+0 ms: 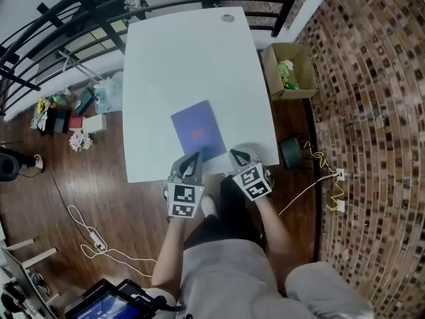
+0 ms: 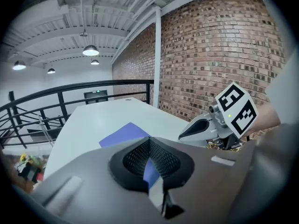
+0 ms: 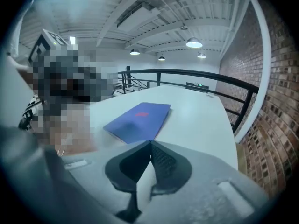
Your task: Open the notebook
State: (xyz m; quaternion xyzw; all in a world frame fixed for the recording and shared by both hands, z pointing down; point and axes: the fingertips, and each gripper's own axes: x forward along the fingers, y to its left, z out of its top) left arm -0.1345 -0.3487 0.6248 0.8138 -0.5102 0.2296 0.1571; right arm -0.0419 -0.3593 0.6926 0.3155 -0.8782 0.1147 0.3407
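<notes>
Closed notebook (image 1: 198,132), blue-violet cover with a small red mark in the middle, lies flat on the white table (image 1: 192,52). It sits in the near part of the table, a bit right of centre, with its near short edge close to the table's near edge. We read its long axis as running from the near edge toward the far end, tilted a little so the far end leans to the left in the head view. The cover faces up.

In the right gripper view the notebook (image 3: 138,120) is ahead and slightly left, one corner toward the camera. In the left gripper view the notebook (image 2: 124,133) is just past the jaws.

Left gripper (image 1: 194,156): jaws together, nothing clamped. Its tips overlap the notebook's near edge in the head view, and we cannot tell if they touch. The left gripper (image 2: 149,144) shows its pads closed tip to tip.

Right gripper (image 1: 236,155): jaws together, empty, at the table's near edge just right of the notebook's near corner. The right gripper (image 3: 150,146) has its pads meeting. The two grippers sit side by side, near each other.

A cardboard box (image 1: 289,70) is on the floor right of the table, and a black railing (image 1: 80,8) runs past the far side.
</notes>
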